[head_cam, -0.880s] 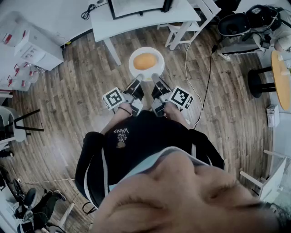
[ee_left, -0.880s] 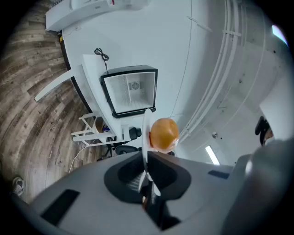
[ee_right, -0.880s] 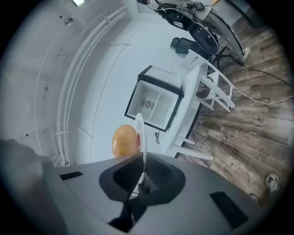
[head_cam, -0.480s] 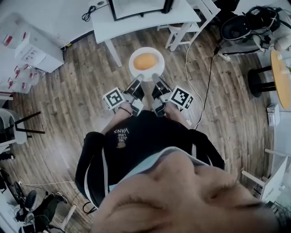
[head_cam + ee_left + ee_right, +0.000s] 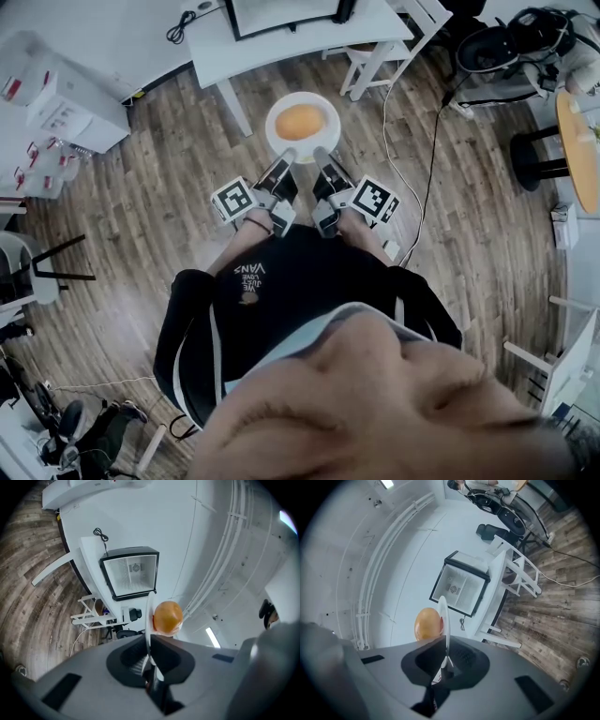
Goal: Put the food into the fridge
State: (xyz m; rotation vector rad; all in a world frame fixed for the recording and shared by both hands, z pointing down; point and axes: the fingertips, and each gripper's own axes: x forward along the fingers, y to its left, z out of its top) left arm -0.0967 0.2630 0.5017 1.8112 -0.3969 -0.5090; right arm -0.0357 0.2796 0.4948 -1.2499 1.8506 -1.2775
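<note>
Wood-plank flooring (image 5: pixel 141 216) is filling the background beneath a standing person seen from overhead.

Left gripper (image 5: pixel 286 155): its jaws are closing tight on the near rim of a white plate (image 5: pixel 275 127). In the left gripper view, the left gripper (image 5: pixel 149 667) is pinching the thin edge of the plate (image 5: pixel 149 620), which is rising edge-on out of the jaws.

Right gripper (image 5: pixel 321 153): it is likewise clenching the same near rim, just beside the left one. In the right gripper view, the right gripper (image 5: pixel 446 663) is biting the plate (image 5: pixel 444 620) edge-on.

Both tools are pointing forward and converging slightly toward the plate, each carrying a marker cube (image 5: pixel 234 200) on its outer side. The left hand (image 5: pixel 255 225) and right hand (image 5: pixel 352 223) are gripping the handles close to the torso, forearms drawn in against the body.

Food (image 5: pixel 300 122): a round orange-yellow item is sitting at the middle of the plate, held in the air above the floor. It is appearing right of the plate edge in the left gripper view (image 5: pixel 167 617) and left of it in the right gripper view (image 5: pixel 428 624).

Ahead, a white table (image 5: pixel 216 56) is carrying a small black-framed fridge (image 5: pixel 130 571) (image 5: pixel 461 588), its white interior showing; a black cable (image 5: pixel 181 23) is lying on the tabletop.

The black shirt (image 5: pixel 281 300) is showing white print reading "VANS", upside down to the camera; the smaller lettering beside it is too small to read.
</note>
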